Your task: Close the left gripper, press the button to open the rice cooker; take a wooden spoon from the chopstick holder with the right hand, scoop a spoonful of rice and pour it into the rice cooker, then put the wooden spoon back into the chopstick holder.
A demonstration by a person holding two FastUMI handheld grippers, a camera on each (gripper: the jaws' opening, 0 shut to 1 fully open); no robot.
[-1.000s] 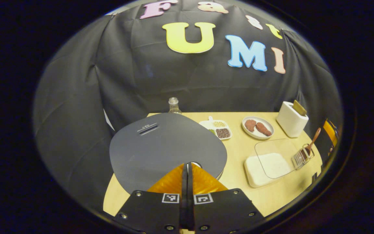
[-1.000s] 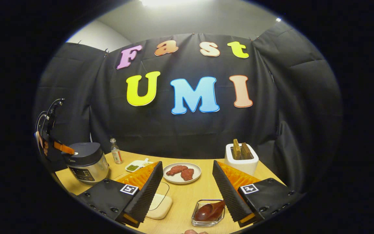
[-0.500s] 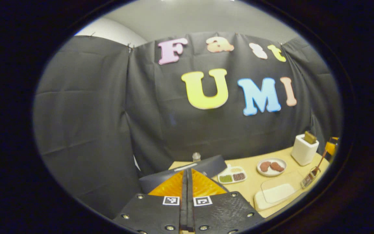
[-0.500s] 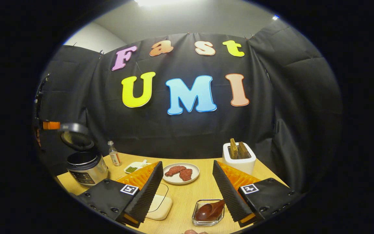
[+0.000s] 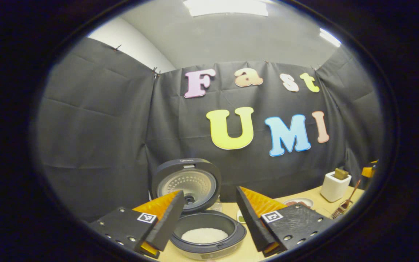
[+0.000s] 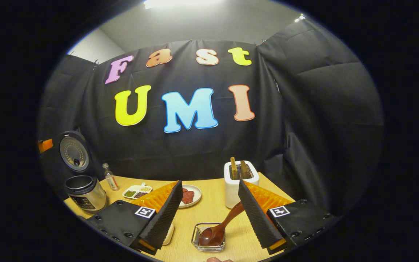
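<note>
On the counter [image 6: 209,214] the rice cooker [image 5: 202,225] stands with its lid up behind the left gripper [image 5: 209,222], fingers apart, while the right gripper [image 6: 209,214], fingers also apart, hovers over the wooden spoon [image 6: 218,229] in the chopstick holder [image 6: 209,238].

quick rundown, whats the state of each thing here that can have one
rice cooker: open, white rice in the pot
rice cooker lid: swung up, standing upright
left claw: open, holding nothing
right claw: open, holding nothing
wooden spoon: in the chopstick holder, leaning, ungripped
chopstick holder: holds the spoon
toaster: two slices sticking up from the slots
plate: holds reddish-brown food
</note>
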